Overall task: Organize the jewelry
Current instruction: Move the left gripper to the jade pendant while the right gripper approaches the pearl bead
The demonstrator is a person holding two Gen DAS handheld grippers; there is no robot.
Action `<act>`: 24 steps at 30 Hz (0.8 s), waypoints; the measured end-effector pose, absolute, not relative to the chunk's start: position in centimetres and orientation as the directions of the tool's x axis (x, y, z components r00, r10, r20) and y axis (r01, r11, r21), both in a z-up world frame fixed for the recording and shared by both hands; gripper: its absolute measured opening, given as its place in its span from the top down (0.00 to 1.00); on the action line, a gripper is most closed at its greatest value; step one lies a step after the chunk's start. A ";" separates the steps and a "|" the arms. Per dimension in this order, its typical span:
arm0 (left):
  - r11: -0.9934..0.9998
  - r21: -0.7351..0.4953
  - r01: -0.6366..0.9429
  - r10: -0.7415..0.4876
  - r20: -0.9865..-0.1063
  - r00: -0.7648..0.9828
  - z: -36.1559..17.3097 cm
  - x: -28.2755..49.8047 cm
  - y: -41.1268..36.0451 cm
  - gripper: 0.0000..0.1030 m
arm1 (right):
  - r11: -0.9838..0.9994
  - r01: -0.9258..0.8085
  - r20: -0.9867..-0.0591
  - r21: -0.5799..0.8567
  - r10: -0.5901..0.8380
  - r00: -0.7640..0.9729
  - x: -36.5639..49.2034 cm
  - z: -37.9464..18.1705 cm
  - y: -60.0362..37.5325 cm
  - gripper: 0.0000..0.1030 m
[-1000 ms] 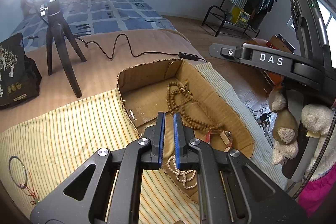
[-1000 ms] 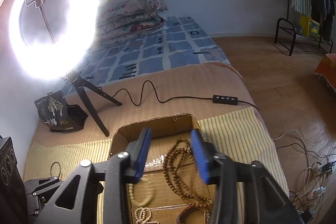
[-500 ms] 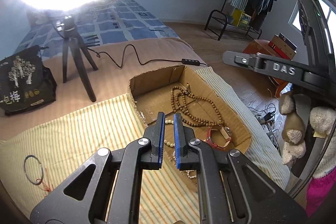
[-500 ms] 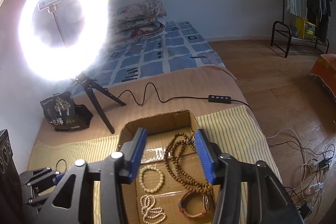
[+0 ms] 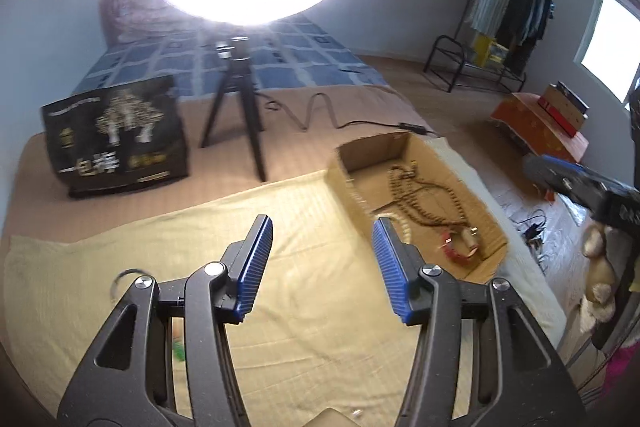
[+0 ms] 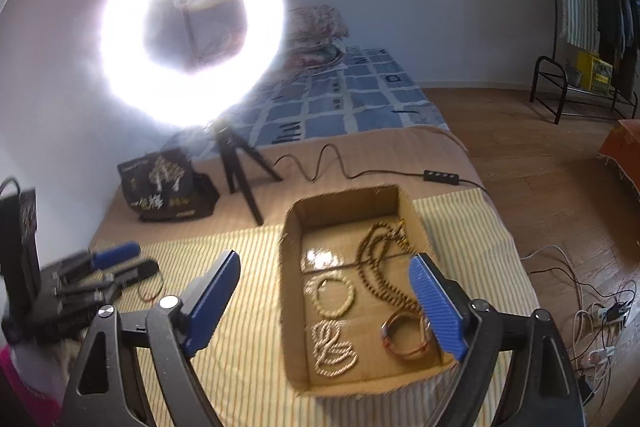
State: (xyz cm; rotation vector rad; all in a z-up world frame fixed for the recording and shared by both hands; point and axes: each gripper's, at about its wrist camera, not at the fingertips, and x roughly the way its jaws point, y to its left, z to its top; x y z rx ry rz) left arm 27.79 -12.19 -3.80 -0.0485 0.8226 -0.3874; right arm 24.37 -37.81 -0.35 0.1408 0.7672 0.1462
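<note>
A cardboard box [image 6: 292,235] sits on a striped yellow cloth [image 6: 248,347]. In it lie a long brown bead necklace [image 6: 380,267], a pale bead bracelet [image 6: 334,297], a cream bead strand [image 6: 332,349] and a red-brown bangle [image 6: 404,337]. The box also shows in the left wrist view [image 5: 360,155]. My left gripper [image 5: 322,227] is open and empty above the cloth, left of the box. A thin ring bangle [image 5: 128,275] lies by its left arm. My right gripper [image 6: 324,263] is open and empty above the box.
A lit ring light [image 6: 192,43] on a black tripod [image 6: 240,171] stands behind the box, its cable [image 6: 340,167] running right. A black printed bag [image 6: 168,187] sits at the left. The bed edge and wooden floor [image 6: 540,167] lie to the right.
My left gripper has opened and swung left, away from the box, over the cloth. My right gripper has opened wider and risen above the box.
</note>
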 end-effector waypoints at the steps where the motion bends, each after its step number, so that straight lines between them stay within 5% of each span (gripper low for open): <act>1: 0.933 -0.190 0.307 -0.347 -0.706 0.618 -3.7 27.7 -11.3 0.48 | 0.980 -0.088 -0.681 0.179 0.188 0.708 24.0 -0.4 -37.5 0.13; 24: 0.981 -0.193 0.024 -0.172 -0.809 0.562 -10.3 27.8 5.7 0.48 | 0.936 -0.320 -0.817 0.150 0.300 0.493 15.7 -9.1 -27.1 0.12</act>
